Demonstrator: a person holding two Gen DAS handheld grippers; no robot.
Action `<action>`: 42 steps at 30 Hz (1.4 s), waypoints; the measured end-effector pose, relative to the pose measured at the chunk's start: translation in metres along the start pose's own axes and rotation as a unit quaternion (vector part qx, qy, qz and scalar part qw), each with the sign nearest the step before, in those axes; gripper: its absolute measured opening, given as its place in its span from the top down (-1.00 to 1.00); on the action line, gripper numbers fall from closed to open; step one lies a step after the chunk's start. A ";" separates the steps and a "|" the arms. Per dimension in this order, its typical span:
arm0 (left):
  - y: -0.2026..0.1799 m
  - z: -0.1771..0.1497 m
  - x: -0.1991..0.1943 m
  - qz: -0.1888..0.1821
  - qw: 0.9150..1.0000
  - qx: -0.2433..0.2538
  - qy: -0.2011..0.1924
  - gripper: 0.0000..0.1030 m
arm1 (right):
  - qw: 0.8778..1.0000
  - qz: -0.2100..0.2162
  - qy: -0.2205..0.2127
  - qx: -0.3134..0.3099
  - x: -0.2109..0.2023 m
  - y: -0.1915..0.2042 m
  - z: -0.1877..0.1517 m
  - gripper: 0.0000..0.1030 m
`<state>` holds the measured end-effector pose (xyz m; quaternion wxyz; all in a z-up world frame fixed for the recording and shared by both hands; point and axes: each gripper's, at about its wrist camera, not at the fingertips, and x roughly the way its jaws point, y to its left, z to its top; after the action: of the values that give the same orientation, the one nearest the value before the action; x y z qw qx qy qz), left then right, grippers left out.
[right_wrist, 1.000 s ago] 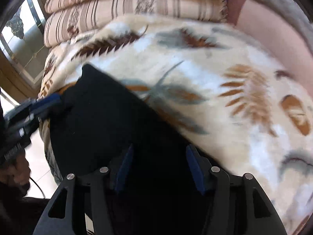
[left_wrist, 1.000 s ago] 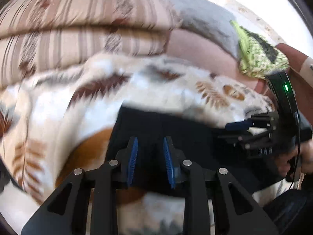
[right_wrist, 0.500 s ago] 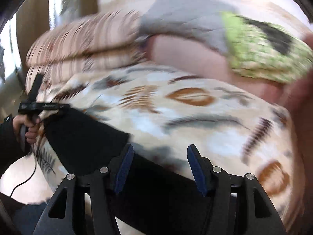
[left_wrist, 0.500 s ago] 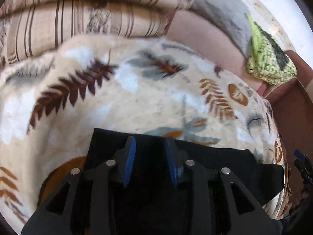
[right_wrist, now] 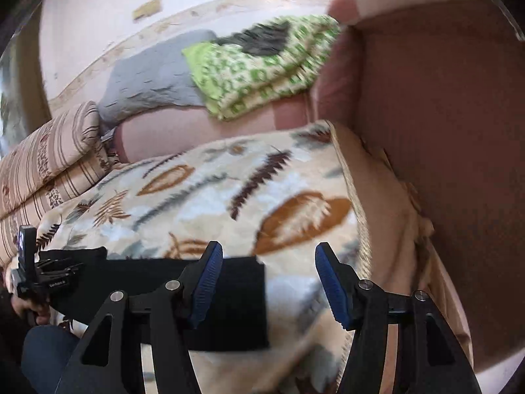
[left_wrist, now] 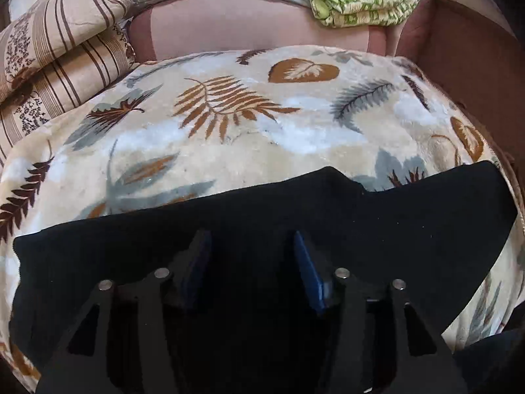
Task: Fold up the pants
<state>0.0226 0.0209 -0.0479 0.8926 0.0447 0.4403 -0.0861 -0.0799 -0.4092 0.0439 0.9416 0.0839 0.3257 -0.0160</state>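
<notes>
Soft, limp black fabric pants (left_wrist: 262, 216) along leaf-print blanket's (left_wrist: 229, 124) near edge. Left gripper (left_wrist: 251, 256) just opening, right gripper (right_wrist: 269, 279) open, both empty. Best pinched at end corners.

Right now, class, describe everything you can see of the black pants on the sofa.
The black pants are plain, dark, matte soft fabric, lying flat as a long band across the front edge of the leaf-patterned blanket. One end shows a straight square edge in the right wrist view. The left gripper, its jaws just opened, hovers over them without pinching; the right gripper is open above their end.
</notes>
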 end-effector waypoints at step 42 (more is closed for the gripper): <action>-0.021 -0.001 -0.081 0.068 0.995 -0.024 -0.072 -0.61 | 0.993 0.011 0.113 0.022 0.023 0.039 -0.052 -0.50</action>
<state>-0.0302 0.0100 0.0153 0.9266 0.0473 0.3726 -0.0173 -0.0907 -0.3612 -0.0048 0.8969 0.1099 0.4283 -0.0030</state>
